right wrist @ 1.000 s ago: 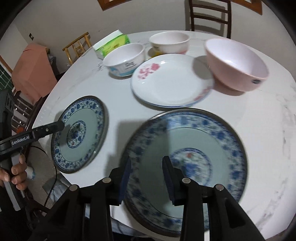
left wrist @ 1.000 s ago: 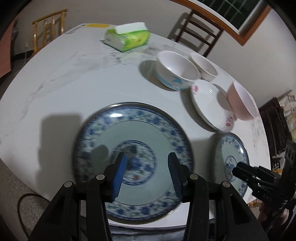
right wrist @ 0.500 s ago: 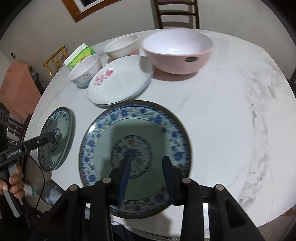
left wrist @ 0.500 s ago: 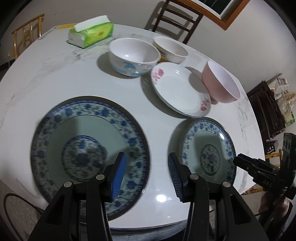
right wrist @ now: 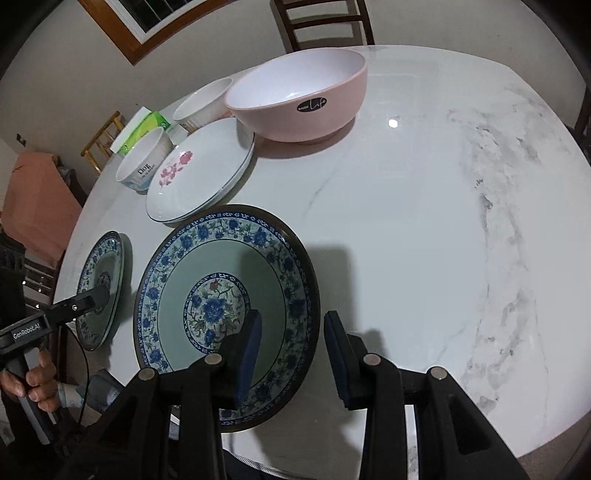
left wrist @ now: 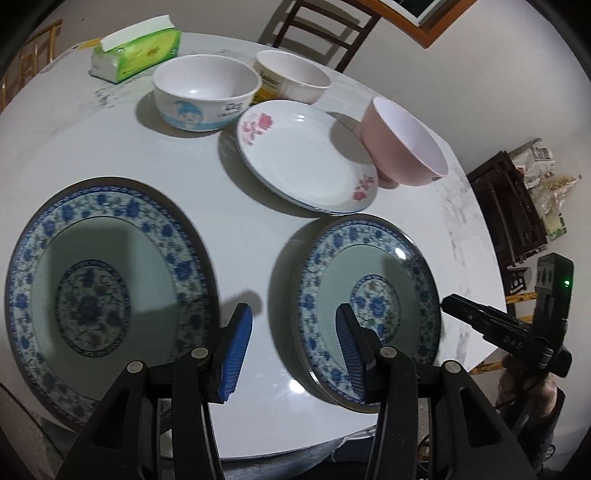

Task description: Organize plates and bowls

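Observation:
Two blue-patterned plates lie on the white marble table (left wrist: 243, 236), a left plate (left wrist: 92, 302) and a right plate (left wrist: 369, 306). My left gripper (left wrist: 293, 354) hangs open over the gap between them, and its right finger overlaps the right plate's left rim. My right gripper (right wrist: 291, 356) is open over the same right plate (right wrist: 229, 306), whose right rim lies between the blue pads. Neither gripper holds anything. Behind the plates are a white flowered plate (left wrist: 306, 162), a pink bowl (left wrist: 406, 147), a white cartoon bowl (left wrist: 205, 96) and a cream bowl (left wrist: 291, 75).
A green tissue pack (left wrist: 136, 51) sits at the table's far left. Wooden chairs (left wrist: 321, 26) stand behind the table and a dark cabinet (left wrist: 506, 206) to the right. The table's right half (right wrist: 424, 221) is bare marble. A hand (right wrist: 37, 380) grips the left gripper's handle.
My left gripper moved right, from over the left blue plate to the gap between the plates. My right gripper moved right, from the other plate's middle to its right rim. Jaw widths look unchanged.

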Available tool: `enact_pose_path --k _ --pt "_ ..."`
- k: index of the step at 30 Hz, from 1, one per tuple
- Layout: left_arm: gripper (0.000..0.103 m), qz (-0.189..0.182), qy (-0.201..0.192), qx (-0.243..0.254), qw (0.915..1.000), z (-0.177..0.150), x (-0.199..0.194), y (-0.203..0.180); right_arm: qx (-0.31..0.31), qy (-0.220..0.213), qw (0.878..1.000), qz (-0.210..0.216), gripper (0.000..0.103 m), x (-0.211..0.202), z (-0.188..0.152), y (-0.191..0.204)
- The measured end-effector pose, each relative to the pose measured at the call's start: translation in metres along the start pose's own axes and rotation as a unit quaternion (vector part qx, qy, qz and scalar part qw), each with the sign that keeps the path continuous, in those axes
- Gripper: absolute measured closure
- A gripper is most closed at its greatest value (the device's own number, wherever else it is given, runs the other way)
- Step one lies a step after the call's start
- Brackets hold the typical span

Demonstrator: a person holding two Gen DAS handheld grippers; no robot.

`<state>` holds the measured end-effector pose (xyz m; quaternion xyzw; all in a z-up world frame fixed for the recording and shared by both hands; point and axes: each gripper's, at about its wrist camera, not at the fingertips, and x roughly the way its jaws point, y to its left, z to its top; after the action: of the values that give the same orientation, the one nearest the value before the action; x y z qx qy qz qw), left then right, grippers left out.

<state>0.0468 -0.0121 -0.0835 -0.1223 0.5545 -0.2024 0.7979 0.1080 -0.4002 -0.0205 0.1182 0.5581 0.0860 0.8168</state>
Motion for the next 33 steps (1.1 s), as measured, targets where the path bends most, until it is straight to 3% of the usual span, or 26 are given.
enact_pose_path --k 7,18,33 --pt "0.06 -0.028 0.006 0.015 0.9995 -0.004 0.011 -0.01 0.001 -0.007 0.999 0.041 0.068 0.003 0.0 -0.009" --pt "0.06 -0.027 0.023 0.013 0.9993 -0.009 0.028 -0.009 0.022 0.0 0.997 0.072 0.068 0.016 0.001 -0.027" --pt "0.062 -0.037 0.044 0.02 0.9981 -0.012 0.043 -0.008 0.01 0.021 0.996 0.081 0.079 0.031 0.001 -0.025"
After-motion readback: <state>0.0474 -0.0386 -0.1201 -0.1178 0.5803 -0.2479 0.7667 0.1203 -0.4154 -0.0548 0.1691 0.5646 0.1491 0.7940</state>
